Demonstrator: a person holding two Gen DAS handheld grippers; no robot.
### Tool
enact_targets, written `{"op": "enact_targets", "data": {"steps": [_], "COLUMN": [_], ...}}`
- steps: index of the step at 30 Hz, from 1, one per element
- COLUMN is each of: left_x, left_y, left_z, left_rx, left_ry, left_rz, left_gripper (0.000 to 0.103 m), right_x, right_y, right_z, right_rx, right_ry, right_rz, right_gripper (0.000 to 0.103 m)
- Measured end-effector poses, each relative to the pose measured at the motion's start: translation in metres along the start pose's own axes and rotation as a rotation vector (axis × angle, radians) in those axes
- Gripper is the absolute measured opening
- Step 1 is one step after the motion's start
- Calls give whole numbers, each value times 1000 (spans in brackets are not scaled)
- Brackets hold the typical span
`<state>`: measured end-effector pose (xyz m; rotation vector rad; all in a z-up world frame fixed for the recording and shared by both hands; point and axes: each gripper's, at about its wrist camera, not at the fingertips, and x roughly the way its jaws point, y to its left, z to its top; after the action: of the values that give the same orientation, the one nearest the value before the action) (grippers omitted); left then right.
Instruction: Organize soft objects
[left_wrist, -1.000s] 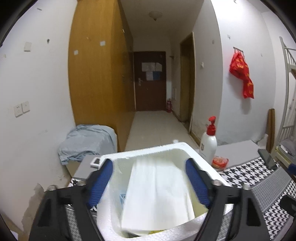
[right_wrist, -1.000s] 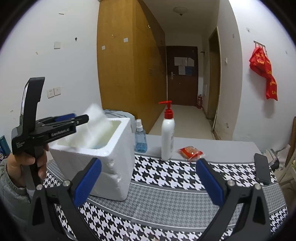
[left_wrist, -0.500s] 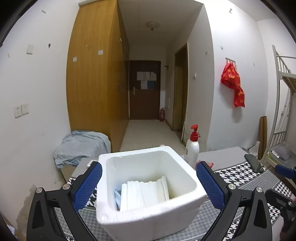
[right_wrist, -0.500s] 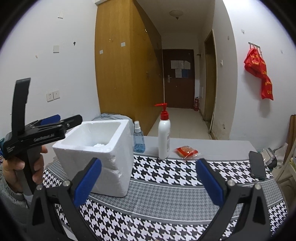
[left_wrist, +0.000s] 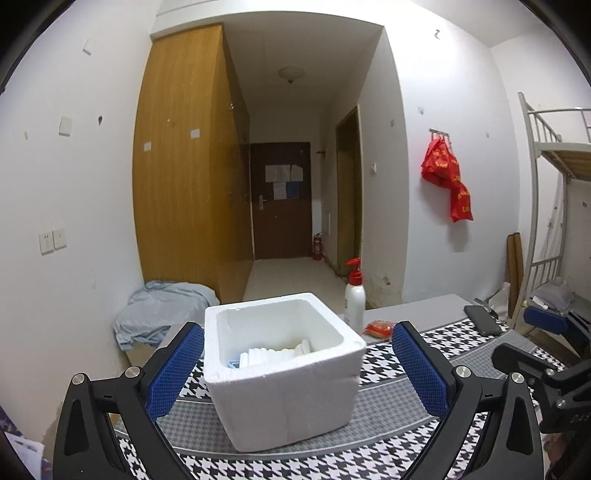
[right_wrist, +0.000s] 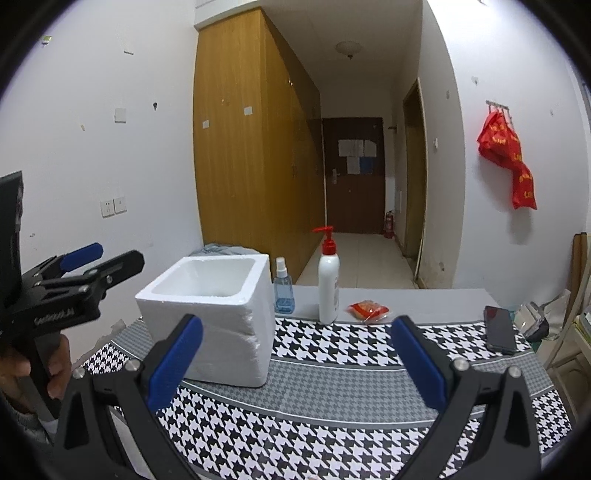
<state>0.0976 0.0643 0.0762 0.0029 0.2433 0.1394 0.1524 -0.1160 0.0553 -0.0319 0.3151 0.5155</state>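
Observation:
A white foam box (left_wrist: 284, 373) stands on the houndstooth table cloth (right_wrist: 332, 387). White folded soft items (left_wrist: 273, 354) lie at its bottom, with a bit of blue beside them. My left gripper (left_wrist: 297, 358) is open wide, its blue pads level with the box's near side and clear of it, nothing between them. From the right wrist view the left gripper (right_wrist: 107, 258) hangs left of the foam box (right_wrist: 218, 306), held by a hand. My right gripper (right_wrist: 297, 343) is open and empty over the cloth, to the right of the box.
A white pump bottle (right_wrist: 328, 280), a blue spray bottle (right_wrist: 284, 291) and a red packet (right_wrist: 369, 309) stand behind the box. A dark phone (right_wrist: 498, 328) lies at the right. A grey-blue cloth heap (left_wrist: 162, 306) sits beyond the table's left end.
The white soft item between my left jaws over the box now lies inside it. The left jaws opened wider and the gripper drew back from the box. The right gripper backed off slightly.

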Motion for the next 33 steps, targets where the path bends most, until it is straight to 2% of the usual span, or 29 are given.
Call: {"op": "enact_targets", "data": {"steps": [8, 17, 20, 33], "left_x": [-37, -66, -69, -94], "left_y": [-4, -8, -10, -16], "left_z": [-5, -32, -44, -79], "left_rx": [5, -10, -9, 6], "left_ry": [-47, -93, -77, -106], "left_rz": [-5, 6, -10, -27], "left_gripper": [102, 102, 102, 102], "right_x": [-32, -68, -73, -87], "right_y": [16, 30, 35, 39], "right_z": [-7, -27, -36, -63], "right_rx": [-22, -33, -43, -34], "right_ry": [-51, -137, -138, -143], "right_rz": [15, -24, -40, -51], "right_gripper": [103, 103, 103, 103]}}
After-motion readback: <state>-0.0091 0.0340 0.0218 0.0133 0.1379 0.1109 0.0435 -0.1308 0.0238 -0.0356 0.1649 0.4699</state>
